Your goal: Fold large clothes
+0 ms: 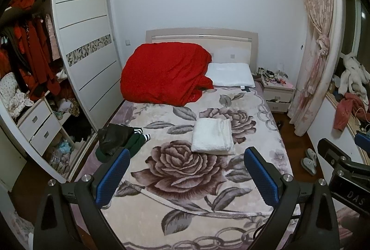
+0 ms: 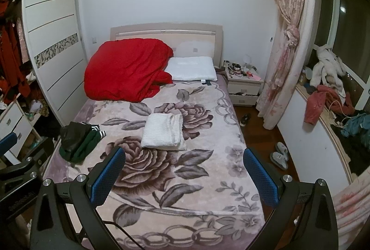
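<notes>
A folded white garment (image 1: 212, 136) lies in the middle of the bed (image 1: 185, 180), on its rose-patterned blanket; it also shows in the right wrist view (image 2: 163, 133). A heap of black and dark green clothes (image 1: 116, 141) lies at the bed's left edge, also in the right wrist view (image 2: 78, 141). My left gripper (image 1: 187, 176) is open and empty, held above the foot of the bed. My right gripper (image 2: 185, 176) is open and empty beside it, to the right.
A red quilt (image 1: 166, 74) and a white pillow (image 1: 231, 74) lie at the headboard. An open wardrobe (image 1: 30, 65) stands left, a cluttered nightstand (image 1: 277, 92) right. Slippers (image 2: 279, 155) lie on the floor. Clothes (image 2: 323, 97) pile on the window ledge by the curtain (image 2: 284, 42).
</notes>
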A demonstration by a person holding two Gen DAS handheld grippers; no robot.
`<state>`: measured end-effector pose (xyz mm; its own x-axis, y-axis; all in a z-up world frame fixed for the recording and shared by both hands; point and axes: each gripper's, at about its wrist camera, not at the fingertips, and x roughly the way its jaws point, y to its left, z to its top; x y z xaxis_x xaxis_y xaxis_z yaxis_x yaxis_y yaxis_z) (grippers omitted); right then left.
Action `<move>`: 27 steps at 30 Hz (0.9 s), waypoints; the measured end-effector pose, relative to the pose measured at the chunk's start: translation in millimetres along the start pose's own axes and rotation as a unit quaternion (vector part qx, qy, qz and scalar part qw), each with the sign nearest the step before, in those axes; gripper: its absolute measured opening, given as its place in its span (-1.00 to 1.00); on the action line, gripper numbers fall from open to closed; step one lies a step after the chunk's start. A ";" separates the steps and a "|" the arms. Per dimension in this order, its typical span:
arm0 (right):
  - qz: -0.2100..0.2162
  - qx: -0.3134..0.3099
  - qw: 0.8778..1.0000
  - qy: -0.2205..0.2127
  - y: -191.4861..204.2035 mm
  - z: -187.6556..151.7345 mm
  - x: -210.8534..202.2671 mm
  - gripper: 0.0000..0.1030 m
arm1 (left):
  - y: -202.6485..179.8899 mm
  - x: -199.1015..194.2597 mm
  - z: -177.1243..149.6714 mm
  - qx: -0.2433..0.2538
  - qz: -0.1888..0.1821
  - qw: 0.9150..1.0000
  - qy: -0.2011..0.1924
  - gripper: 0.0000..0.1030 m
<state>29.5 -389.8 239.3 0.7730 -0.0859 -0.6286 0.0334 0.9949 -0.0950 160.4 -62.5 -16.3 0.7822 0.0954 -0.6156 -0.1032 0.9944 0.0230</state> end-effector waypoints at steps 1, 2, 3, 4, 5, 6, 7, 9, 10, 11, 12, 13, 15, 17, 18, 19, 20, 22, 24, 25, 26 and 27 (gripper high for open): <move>0.000 0.000 1.000 0.000 1.1 -0.1 -0.3 1.00 | -1.1 -0.1 -1.0 0.000 0.000 1.000 0.000 0.96; -0.001 -0.001 1.000 -0.001 1.6 0.7 0.0 1.00 | -1.4 -0.5 -0.9 0.000 0.000 1.000 -0.001 0.96; -0.001 -0.001 1.000 -0.001 1.9 2.2 0.8 1.00 | -1.5 -0.9 -1.0 0.000 -0.001 1.000 -0.001 0.96; -0.001 -0.001 1.000 -0.002 2.5 1.8 0.5 1.00 | -0.8 -1.0 -1.2 -0.001 0.000 1.000 -0.002 0.96; -0.001 -0.001 1.000 -0.002 2.8 2.5 1.1 1.00 | -0.5 -1.6 -1.1 -0.001 0.000 1.000 -0.004 0.96; -0.001 -0.002 1.000 -0.001 2.4 1.0 0.6 1.00 | -0.2 -1.9 -0.6 -0.002 -0.001 1.000 -0.004 0.96; -0.002 -0.002 1.000 -0.002 2.6 0.5 0.2 1.00 | 0.0 -2.3 -0.5 -0.002 0.000 1.000 -0.005 0.96; -0.003 -0.001 1.000 -0.003 3.8 2.9 -0.2 1.00 | 0.2 -2.6 -0.3 -0.002 -0.001 1.000 -0.005 0.96; -0.002 0.000 1.000 -0.003 3.9 2.9 0.0 1.00 | 0.3 -2.3 -0.5 -0.001 -0.001 1.000 -0.005 0.96; -0.002 0.000 1.000 -0.003 4.2 3.2 0.5 1.00 | 0.6 -2.8 -0.2 -0.002 0.000 1.000 -0.005 0.96; -0.003 0.000 1.000 -0.004 4.6 3.7 0.9 1.00 | 0.3 -2.8 -0.2 -0.001 0.000 1.000 -0.006 0.96; -0.004 0.000 1.000 -0.004 4.2 0.7 -0.7 1.00 | -0.1 -2.6 -0.1 -0.001 0.000 1.000 -0.006 0.96; -0.003 0.001 1.000 -0.004 4.2 -1.3 -1.7 1.00 | 0.0 -2.9 0.0 -0.002 -0.001 1.000 -0.005 0.96; -0.004 0.000 1.000 -0.005 4.2 -2.2 -2.4 1.00 | 0.6 -4.1 0.5 -0.002 -0.001 1.000 -0.006 0.96; -0.005 -0.001 1.000 -0.005 4.7 -0.7 -1.5 1.00 | 0.7 -4.3 0.8 -0.002 -0.002 1.000 -0.006 0.96; -0.006 0.000 1.000 -0.005 4.7 -1.8 -3.2 1.00 | 0.9 -4.4 0.7 -0.003 -0.002 1.000 -0.006 0.96; -0.005 0.001 1.000 -0.005 4.9 -1.1 -3.0 1.00 | 0.5 -4.4 0.8 -0.003 -0.001 1.000 -0.007 0.96; -0.006 0.000 1.000 -0.005 5.9 0.3 -1.9 1.00 | 0.3 -4.3 1.1 -0.003 -0.001 1.000 -0.006 0.96; -0.009 0.002 1.000 -0.006 5.9 -4.2 -8.5 1.00 | 0.4 -4.4 1.3 -0.003 0.000 1.000 -0.007 0.96; -0.008 0.002 1.000 -0.007 6.0 -4.0 -8.6 1.00 | 0.2 -4.3 1.7 -0.002 0.000 1.000 -0.007 0.96; -0.008 0.002 1.000 -0.007 6.1 -4.3 -8.5 1.00 | 0.2 -4.2 2.1 -0.002 0.001 1.000 -0.007 0.96; -0.008 0.002 1.000 -0.007 6.4 -2.5 -7.5 1.00 | 0.2 -4.4 2.5 -0.002 0.001 1.000 -0.007 0.96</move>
<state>22.2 -382.9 241.4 0.7807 -0.1014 -0.6167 0.0484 0.9936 -0.1021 158.5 -62.6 -11.7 0.7905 0.0981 -0.6045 -0.1074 0.9940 0.0208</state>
